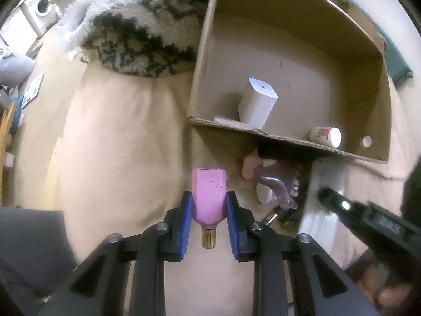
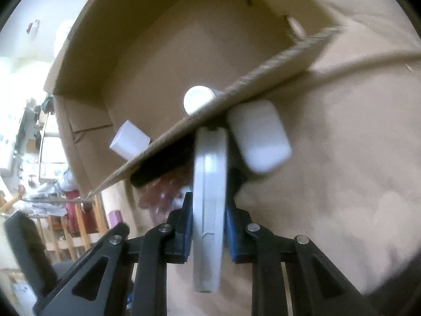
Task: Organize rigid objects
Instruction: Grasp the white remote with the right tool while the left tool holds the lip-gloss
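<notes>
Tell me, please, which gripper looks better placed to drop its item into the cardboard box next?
Probably the right gripper: its flat white item already reaches the cardboard box rim. The left gripper, holding the pink bottle, sits farther back.

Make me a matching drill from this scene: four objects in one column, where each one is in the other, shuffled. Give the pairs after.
1. pink bottle
2. flat white device
3. white box-shaped object
4. small white-capped bottle

a. lying on its side in the cardboard box
b. clamped in the right gripper
c. standing upright in the cardboard box
d. clamped in the left gripper

Pairs: 1-d, 2-b, 3-c, 4-a
</notes>
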`<state>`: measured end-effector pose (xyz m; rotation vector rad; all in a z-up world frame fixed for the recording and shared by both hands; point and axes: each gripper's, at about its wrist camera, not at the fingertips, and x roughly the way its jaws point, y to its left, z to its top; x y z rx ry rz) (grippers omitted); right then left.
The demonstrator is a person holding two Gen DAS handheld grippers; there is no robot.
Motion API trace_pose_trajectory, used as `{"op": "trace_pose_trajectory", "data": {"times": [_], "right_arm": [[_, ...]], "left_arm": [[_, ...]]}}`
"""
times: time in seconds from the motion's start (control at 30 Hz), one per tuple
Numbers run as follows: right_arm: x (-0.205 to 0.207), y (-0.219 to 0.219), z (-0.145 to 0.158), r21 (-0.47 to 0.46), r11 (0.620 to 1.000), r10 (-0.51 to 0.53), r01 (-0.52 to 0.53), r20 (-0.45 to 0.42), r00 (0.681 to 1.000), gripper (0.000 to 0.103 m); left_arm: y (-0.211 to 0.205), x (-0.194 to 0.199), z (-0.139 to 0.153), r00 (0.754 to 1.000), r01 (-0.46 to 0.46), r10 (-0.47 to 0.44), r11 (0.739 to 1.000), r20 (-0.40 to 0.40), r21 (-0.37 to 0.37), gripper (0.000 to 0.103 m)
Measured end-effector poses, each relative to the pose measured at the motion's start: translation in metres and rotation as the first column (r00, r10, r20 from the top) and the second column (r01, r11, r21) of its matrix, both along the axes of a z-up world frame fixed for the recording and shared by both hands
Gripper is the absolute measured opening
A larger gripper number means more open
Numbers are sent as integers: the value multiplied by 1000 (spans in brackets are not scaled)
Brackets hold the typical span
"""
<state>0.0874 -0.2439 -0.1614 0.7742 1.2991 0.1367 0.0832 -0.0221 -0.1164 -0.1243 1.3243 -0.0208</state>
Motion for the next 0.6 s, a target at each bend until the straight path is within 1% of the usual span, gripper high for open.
{"op": "trace_pose_trajectory", "data": {"times": [0.1,0.23,0.3,0.33,0.37,0.43,0.47,0.53,0.6], "right_arm": [[-21,-6,17,31,999,-21,20,32,999,23],[-44,-10,44,40,999,-1,-3,85,996,23],[-50,-11,59,59,998,-1,-6,127,992,23],[-53,-13,66,61,998,0,-9,149,989,23],[-58,-21,76,61,998,-1,-10,172,985,23],[-61,-28,90,72,997,-9,-6,205,979,23],[-61,-32,96,71,997,-14,-2,212,977,23],[-57,-39,107,67,998,-27,12,219,975,23],[-46,-40,120,52,999,-26,14,246,969,23]], "left_arm": [[1,-4,3,1000,-3,3,1000,13,11,23],[7,-13,12,999,-5,5,1000,35,13,23],[9,-17,22,999,-13,13,1000,42,12,23],[9,-19,31,998,-14,14,1000,55,6,23],[8,-23,41,997,-3,1,1000,79,19,23],[5,-27,53,995,10,-13,999,101,31,23],[4,-28,58,995,17,-20,999,97,31,23],[2,-23,66,996,28,-29,999,79,16,23],[-1,-13,80,994,41,-42,999,102,11,23]]}}
